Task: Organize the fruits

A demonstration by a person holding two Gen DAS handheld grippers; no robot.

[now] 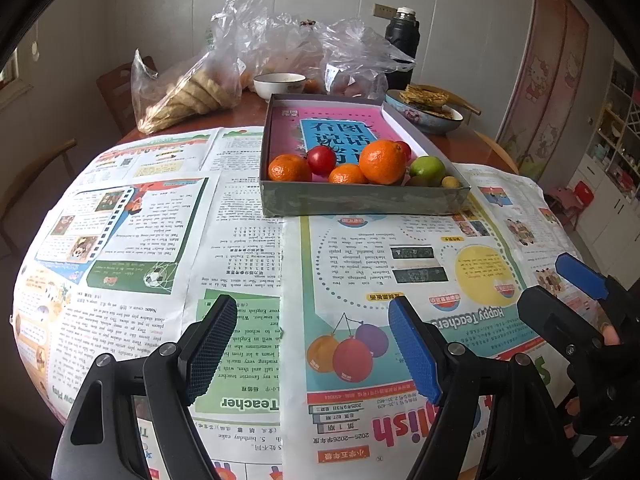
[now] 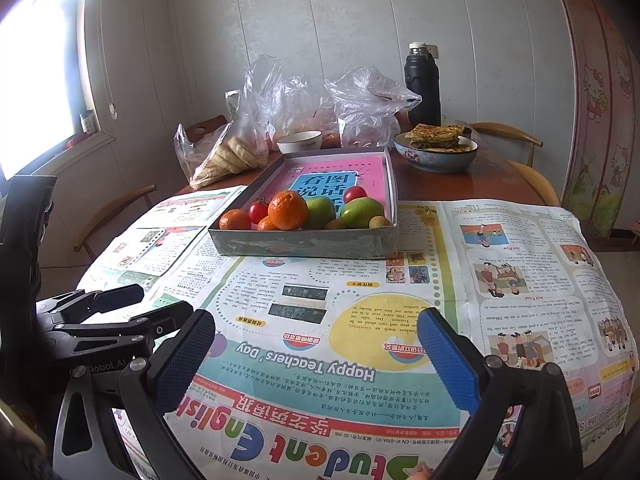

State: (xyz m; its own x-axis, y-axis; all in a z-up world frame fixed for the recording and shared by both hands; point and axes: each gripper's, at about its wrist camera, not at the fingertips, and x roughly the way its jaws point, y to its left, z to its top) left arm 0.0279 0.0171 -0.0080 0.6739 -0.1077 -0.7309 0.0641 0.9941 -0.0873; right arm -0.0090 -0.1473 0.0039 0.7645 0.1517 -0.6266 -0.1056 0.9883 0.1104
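Oranges, tomatoes, green fruit [image 1: 383,161] all sat in shallow grey cardboard box [image 1: 360,200] mid-frame; left claw [image 1: 316,354] and right claw [image 2: 316,360] spread, empty.

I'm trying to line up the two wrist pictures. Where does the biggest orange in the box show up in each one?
Left wrist view: the biggest orange sits right of centre in the upper half, at the box's near edge, left of a green fruit.
Right wrist view: the same orange sits left of centre, above the middle.
Shared landmark: the black flask behind the box.
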